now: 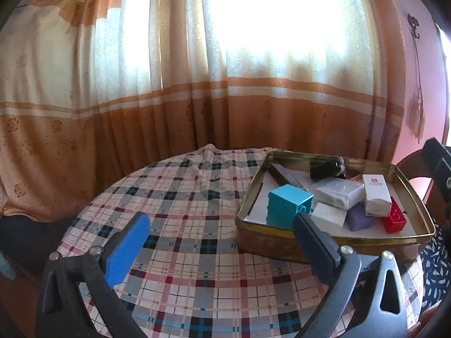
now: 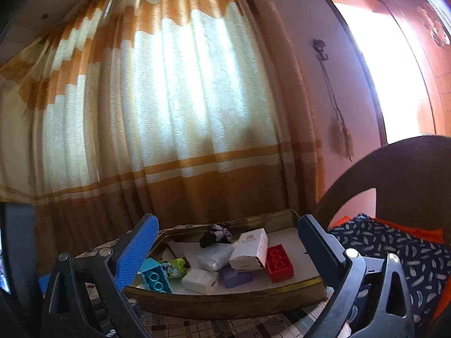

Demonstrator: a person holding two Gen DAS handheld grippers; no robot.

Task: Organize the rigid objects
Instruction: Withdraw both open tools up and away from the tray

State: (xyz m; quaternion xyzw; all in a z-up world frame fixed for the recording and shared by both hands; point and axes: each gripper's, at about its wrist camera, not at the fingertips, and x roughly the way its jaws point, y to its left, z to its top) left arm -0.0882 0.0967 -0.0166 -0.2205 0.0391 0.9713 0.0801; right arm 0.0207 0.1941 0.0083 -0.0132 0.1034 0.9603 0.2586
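A brass-coloured tin tray (image 1: 332, 236) (image 2: 225, 301) sits on the right of a plaid-covered round table (image 1: 180, 202). Inside lie a turquoise block (image 1: 287, 207) (image 2: 153, 277), a red brick (image 1: 394, 218) (image 2: 279, 262), a purple block (image 1: 358, 218) (image 2: 235, 277), a white charger (image 1: 328, 215) (image 2: 200, 280), a white carton (image 1: 376, 194) (image 2: 249, 249), a clear-wrapped packet (image 1: 338, 193) (image 2: 214, 256) and a black item (image 1: 327, 167) (image 2: 215, 235). My left gripper (image 1: 222, 225) hovers open left of the tray, holding nothing. My right gripper (image 2: 228, 229) hangs open before the tray, holding nothing.
A green printed piece (image 2: 176, 267) lies beside the turquoise block. Orange and cream curtains (image 1: 169, 84) hang close behind the table. A dark wooden chair (image 2: 403, 177) with a feather-print cushion (image 2: 394, 250) stands right of the tray. A tassel (image 2: 342, 138) hangs on the pink wall.
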